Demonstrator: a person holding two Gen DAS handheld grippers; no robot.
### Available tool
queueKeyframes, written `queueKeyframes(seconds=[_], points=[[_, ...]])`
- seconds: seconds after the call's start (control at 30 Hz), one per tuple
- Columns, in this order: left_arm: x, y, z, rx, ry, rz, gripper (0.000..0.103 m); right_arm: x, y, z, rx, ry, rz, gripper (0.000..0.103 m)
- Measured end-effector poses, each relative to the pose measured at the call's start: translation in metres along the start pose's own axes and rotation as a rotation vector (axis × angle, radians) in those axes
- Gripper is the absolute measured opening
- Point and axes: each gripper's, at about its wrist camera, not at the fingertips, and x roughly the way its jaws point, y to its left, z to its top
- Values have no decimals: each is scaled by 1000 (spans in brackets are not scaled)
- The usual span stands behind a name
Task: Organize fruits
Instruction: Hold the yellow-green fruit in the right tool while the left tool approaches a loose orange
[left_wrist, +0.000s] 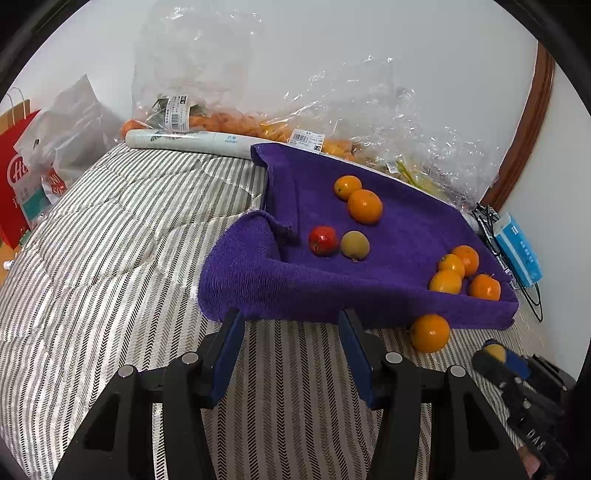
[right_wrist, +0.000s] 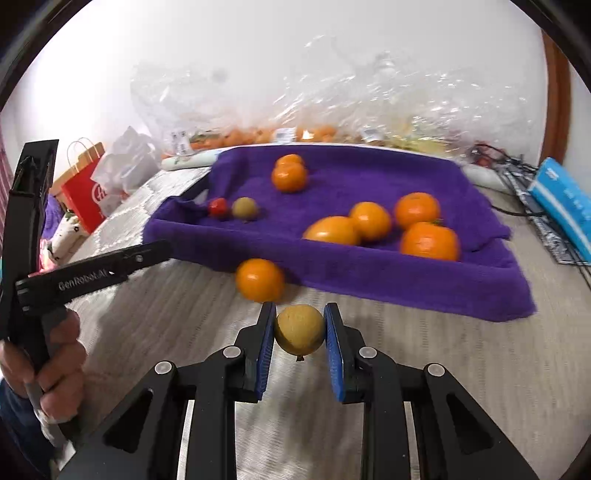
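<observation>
A purple towel (left_wrist: 369, 266) (right_wrist: 354, 177) lies on the striped bed. On it sit two oranges (left_wrist: 364, 206) at the back, a small red fruit (left_wrist: 323, 240) beside a yellow-green fruit (left_wrist: 354, 245), and several oranges (left_wrist: 463, 273) (right_wrist: 384, 225) at the right. One orange (left_wrist: 429, 332) (right_wrist: 260, 279) rests on the bed against the towel's front edge. My left gripper (left_wrist: 290, 321) is open and empty, just before the towel's front edge. My right gripper (right_wrist: 300, 319) is shut on a yellow-brown fruit (right_wrist: 300, 329), held above the bed near the loose orange; it also shows at the left wrist view's lower right (left_wrist: 496, 352).
Clear plastic bags of fruit (left_wrist: 258, 125) and a rolled white tube (left_wrist: 192, 142) line the wall behind the towel. A red paper bag (left_wrist: 14, 173) stands at the left. A blue tissue pack (left_wrist: 519, 251) and black cables lie at the right. Striped bedding (left_wrist: 129, 240) stretches left.
</observation>
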Motion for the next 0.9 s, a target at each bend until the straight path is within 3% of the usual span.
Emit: queueKeyframes(seconds=[0.27, 0.47, 0.9], points=[[0, -10, -1, 47, 0, -14, 51, -18, -43, -5, 32, -44, -105, 26], [-1, -7, -1, 31, -5, -24, 49, -18, -58, -7, 95, -38, -47, 26], [-5, -10, -1, 37, -23, -42, 46, -20, -61, -8, 119, -53, -17, 26]])
